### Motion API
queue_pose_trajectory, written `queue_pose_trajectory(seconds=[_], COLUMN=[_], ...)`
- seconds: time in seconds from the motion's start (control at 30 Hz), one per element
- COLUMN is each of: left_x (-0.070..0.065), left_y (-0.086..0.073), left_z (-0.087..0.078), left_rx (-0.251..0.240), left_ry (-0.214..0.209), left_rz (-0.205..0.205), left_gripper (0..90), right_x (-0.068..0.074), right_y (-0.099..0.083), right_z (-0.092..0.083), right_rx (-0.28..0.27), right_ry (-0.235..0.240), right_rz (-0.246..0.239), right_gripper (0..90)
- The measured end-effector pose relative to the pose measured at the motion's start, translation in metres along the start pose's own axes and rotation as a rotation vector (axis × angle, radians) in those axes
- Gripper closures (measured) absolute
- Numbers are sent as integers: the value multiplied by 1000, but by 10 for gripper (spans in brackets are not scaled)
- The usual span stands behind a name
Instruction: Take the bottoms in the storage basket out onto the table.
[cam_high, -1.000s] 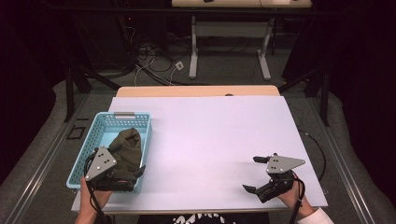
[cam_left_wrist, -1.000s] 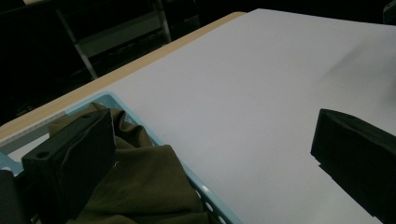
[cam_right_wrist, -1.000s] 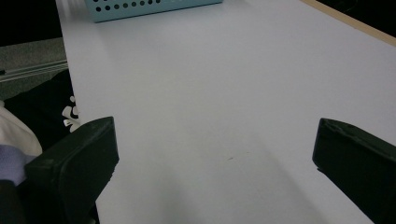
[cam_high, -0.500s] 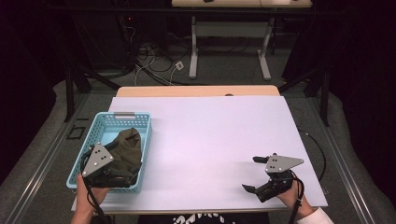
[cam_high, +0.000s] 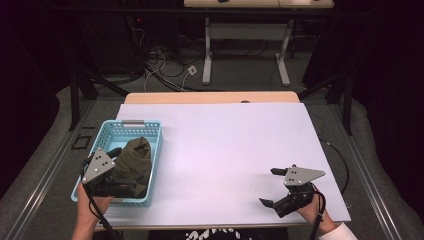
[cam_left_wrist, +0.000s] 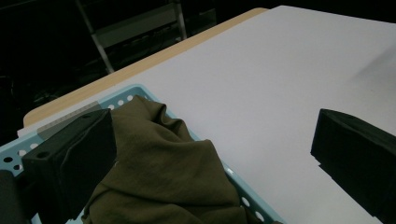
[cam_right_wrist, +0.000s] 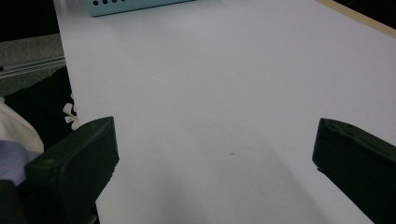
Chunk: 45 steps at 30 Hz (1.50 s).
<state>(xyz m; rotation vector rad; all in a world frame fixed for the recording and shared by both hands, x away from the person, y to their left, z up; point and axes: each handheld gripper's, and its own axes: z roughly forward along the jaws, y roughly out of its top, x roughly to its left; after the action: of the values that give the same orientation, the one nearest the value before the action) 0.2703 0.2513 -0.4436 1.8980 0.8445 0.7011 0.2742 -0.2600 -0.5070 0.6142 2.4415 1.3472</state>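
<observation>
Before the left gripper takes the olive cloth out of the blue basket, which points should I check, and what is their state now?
1. Left gripper open: ok, its jaws stand wide apart in the left gripper view.
2. Olive cloth inside the blue basket: ok, it lies bunched inside.
3. Cloth between the left jaws: not ok, one jaw is beside the cloth, the other over the white table.
4. Right gripper away from the basket: ok, it is at the table's near right, open.
5. Cloth caught on the basket's holes: cannot tell.
</observation>
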Motion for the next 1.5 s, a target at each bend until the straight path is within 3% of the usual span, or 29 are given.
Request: queue_pose_trajectory(seconds=[0.27,0.43,0.63,0.9,1.1,1.5], left_x=[7,11,17,23,26,29], left_y=[-1,-3,-7,-12,-16,-21], left_z=[6,12,17,19,25,32], left_rx=[32,64,127,165,238,312], left_ry=[25,9,15,36,42,42], left_rz=[-16,-33,-68,-100,-129,-164], left_gripper=[0,0,0,0,0,0], right_x=[0,0,0,0,-1,0], right_y=[0,0,0,0,0,0], right_z=[0,0,0,0,0,-1], right_rx=[6,6,8,8,7,4], right_ry=[-8,-6,-5,-6,-5,-4], right_rz=[-1,-1,-4,-4,-2,-9], right_gripper=[0,0,0,0,0,1])
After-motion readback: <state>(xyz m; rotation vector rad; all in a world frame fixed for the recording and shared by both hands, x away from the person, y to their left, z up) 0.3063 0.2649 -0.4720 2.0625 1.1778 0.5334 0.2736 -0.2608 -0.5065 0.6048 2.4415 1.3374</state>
